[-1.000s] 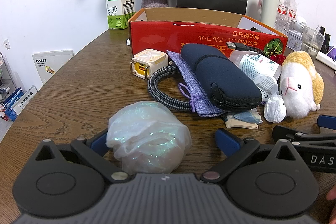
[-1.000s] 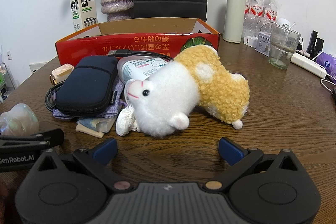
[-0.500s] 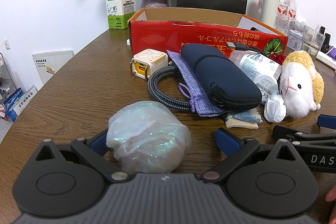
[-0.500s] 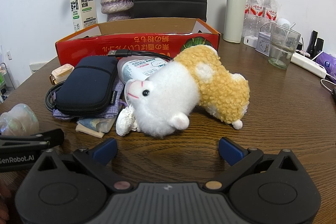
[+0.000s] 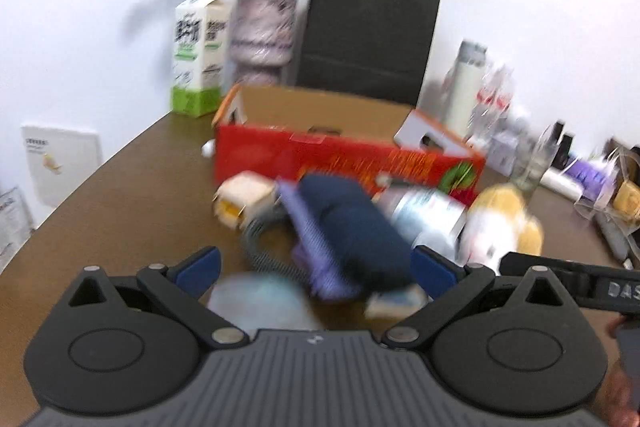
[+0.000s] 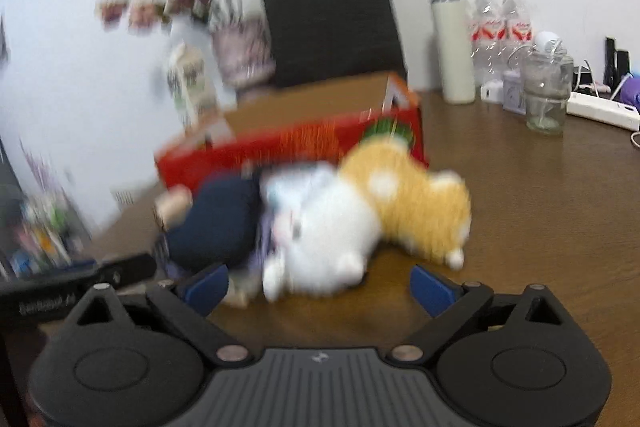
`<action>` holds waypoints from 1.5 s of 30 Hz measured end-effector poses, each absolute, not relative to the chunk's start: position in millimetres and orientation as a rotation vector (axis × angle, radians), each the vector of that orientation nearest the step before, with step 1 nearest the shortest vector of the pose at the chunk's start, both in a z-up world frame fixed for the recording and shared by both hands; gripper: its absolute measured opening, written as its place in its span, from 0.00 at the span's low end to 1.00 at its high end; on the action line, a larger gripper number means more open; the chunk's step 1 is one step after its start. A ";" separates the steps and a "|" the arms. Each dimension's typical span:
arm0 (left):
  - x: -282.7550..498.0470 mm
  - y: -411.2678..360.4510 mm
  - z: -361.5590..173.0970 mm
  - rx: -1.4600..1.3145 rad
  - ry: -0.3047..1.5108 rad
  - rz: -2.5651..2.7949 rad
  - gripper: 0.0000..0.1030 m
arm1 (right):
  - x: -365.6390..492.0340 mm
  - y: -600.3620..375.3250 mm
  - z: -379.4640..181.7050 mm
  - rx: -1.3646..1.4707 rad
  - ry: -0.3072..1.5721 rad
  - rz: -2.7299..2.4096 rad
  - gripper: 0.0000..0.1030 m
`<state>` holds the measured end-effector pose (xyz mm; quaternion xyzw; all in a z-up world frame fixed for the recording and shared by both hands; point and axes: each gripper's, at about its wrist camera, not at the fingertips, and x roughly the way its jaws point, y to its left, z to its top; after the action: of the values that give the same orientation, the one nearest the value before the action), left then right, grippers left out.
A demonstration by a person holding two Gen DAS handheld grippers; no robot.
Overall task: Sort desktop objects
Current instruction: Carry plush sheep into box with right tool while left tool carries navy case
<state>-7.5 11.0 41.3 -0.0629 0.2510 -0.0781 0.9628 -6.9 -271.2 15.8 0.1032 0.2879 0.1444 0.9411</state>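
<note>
**A:** How far along does the sorting look?

**B:** Barely begun, by the look of it. The red cardboard box with the open top stands toward the far edge of the brown wooden worktop, and what shows of its inside looks bare. Everything to be sorted lies in a heap against the box's near side.

**A:** What is in the heap?

**B:** A dark blue zipped fabric pouch lying over a lilac drawstring cloth bag, a grey braided cable coil, a small cream cube-shaped gadget, a white labelled plastic bottle on its side, and a white-and-yellow plush sheep at the right end. A pale iridescent plastic bundle sits alone nearer the front edge. Both views are motion-blurred, so finer detail is lost.

**A:** And the tools?

**B:** The left hand-held gripper has its blue fingers spread wide and holds nothing; the iridescent bundle lies low between them, just ahead of its body. The right hand-held gripper is likewise spread and empty, pointed at the plush sheep, which lies just beyond its fingertips.

**A:** So what remains?

**B:** Seemingly all of it: each item has yet to be lifted into the box.
</note>
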 end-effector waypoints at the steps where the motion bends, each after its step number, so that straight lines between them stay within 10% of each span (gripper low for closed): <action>1: 0.2 6.8 44.5 -0.116 0.516 -0.153 0.99 | 0.7 -273.7 18.8 0.236 0.594 0.287 0.92; 6: 33.3 -25.1 50.1 -0.022 0.532 -0.214 0.92 | 46.6 -271.4 4.6 0.331 0.683 0.250 0.74; 9: 60.4 -37.2 42.0 -0.021 0.642 -0.186 0.66 | 50.2 -271.4 -8.1 0.395 0.733 0.277 0.56; 13: 68.7 -42.4 34.5 -0.016 0.659 -0.185 0.59 | 25.0 -278.3 -5.1 0.333 0.685 0.242 0.55; 16: 74.5 -50.3 30.8 0.004 0.699 -0.210 0.77 | 15.6 -286.9 1.7 0.283 0.661 0.221 0.55; 23: 63.9 -45.9 39.4 -0.035 0.676 -0.171 0.53 | 10.6 -290.6 5.8 0.254 0.643 0.253 0.55; 34: 49.9 -7.0 106.5 -0.178 0.527 -0.190 0.51 | 10.7 -276.9 59.4 0.154 0.482 0.328 0.55; 45: 217.2 11.5 129.9 -0.105 0.595 -0.056 0.51 | 177.5 -227.5 91.2 0.041 0.633 0.463 0.56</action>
<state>217.2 11.5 129.9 -0.0515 0.2932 -0.0275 0.9543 177.5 -227.5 91.2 0.0198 0.3084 0.2258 0.9238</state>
